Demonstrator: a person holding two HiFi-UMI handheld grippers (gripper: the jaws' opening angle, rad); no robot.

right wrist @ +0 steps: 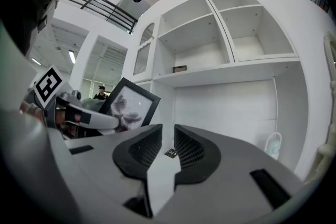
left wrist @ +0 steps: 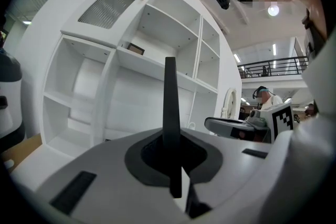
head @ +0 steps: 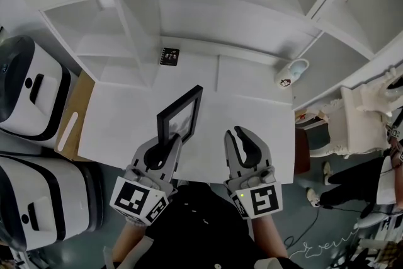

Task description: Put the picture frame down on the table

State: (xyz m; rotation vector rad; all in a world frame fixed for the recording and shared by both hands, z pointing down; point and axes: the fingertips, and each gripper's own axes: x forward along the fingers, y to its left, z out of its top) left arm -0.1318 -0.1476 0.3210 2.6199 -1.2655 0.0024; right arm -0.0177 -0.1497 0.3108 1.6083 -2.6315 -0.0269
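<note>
A black picture frame (head: 180,113) with a pale picture in it stands upright on edge over the white table (head: 252,111). My left gripper (head: 165,149) is shut on its near lower corner. In the left gripper view the frame (left wrist: 169,105) shows edge-on as a thin black bar between the jaws. I cannot tell whether it touches the table. My right gripper (head: 241,137) hovers beside it to the right, jaws a narrow gap apart with nothing between them. The right gripper view shows the frame (right wrist: 129,106) at its left, with the left gripper (right wrist: 79,113) holding it.
A white shelf unit (head: 208,3) rises behind the table. A small black card (head: 169,56) lies at the table's back, and a white mug-like object (head: 291,72) sits at the back right. Two white-and-black machines (head: 31,91) stand at the left, a white chair (head: 352,116) at the right.
</note>
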